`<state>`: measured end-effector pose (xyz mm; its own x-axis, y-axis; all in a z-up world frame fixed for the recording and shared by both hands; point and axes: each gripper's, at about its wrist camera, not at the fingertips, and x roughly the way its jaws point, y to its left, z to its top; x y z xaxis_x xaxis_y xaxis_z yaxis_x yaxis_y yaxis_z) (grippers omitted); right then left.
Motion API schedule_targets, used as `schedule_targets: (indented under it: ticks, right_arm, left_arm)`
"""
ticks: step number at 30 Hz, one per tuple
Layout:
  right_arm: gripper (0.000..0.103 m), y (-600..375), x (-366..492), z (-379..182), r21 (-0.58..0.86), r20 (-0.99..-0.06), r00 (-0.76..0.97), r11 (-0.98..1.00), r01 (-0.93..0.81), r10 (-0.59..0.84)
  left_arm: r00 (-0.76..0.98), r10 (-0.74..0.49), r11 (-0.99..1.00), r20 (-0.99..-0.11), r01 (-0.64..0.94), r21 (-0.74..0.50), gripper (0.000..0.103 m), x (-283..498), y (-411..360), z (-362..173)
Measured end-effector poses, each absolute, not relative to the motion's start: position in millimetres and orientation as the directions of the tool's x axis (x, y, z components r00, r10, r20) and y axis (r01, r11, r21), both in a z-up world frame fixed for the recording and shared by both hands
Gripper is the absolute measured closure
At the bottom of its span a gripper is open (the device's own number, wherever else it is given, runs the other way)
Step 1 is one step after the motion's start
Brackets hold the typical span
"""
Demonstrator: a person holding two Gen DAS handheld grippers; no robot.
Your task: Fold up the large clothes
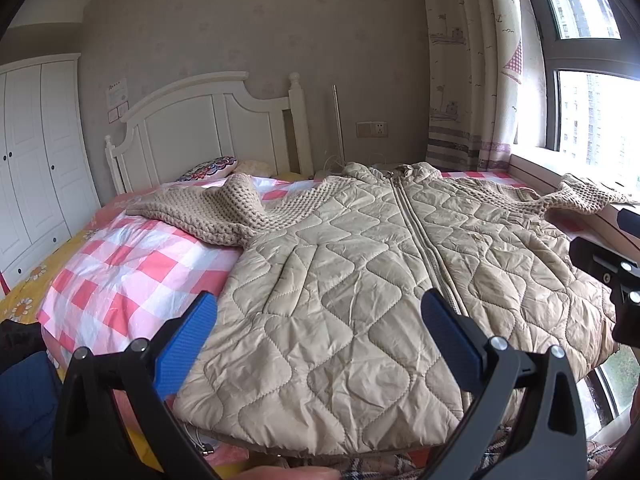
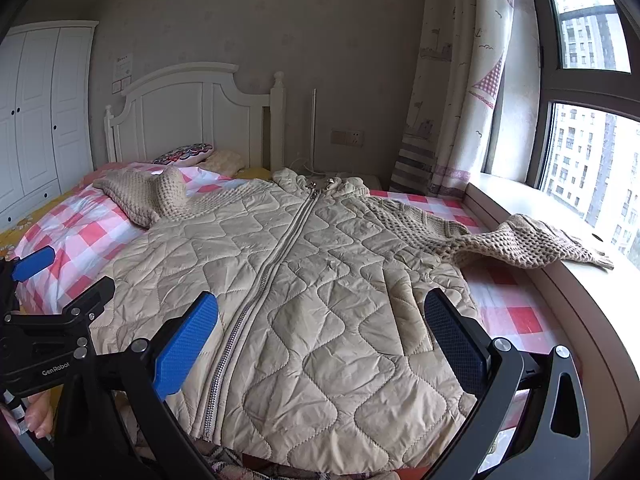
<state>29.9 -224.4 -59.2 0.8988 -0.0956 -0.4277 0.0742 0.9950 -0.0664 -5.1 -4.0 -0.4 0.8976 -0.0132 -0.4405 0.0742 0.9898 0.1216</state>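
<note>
With the jacket [image 2: 280, 280] spread flat, zipped, across the bed [image 2: 516, 312] mid-frame and both the left gripper [image 1: 320, 336] and right gripper [image 2: 324, 336] hovering fingers wide, best to pinch each knit sleeve near its shoulder seam before folding inward.

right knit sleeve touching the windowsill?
Touching. Right wrist view shows the sleeve end draped flat on the windowsill.
</note>
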Motion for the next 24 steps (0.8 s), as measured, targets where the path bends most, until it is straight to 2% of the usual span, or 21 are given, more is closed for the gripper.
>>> schedule_targets:
  ticks: [24]
  right_arm:
    - [0.004,-229.2,35.3,-62.9,-0.031,-0.464,0.883,0.998,0.062,-0.069]
  left_arm:
    - [0.894,-0.013,0.99,-0.447,0.075,0.12,0.002,-3.8,-3.1,-6.3]
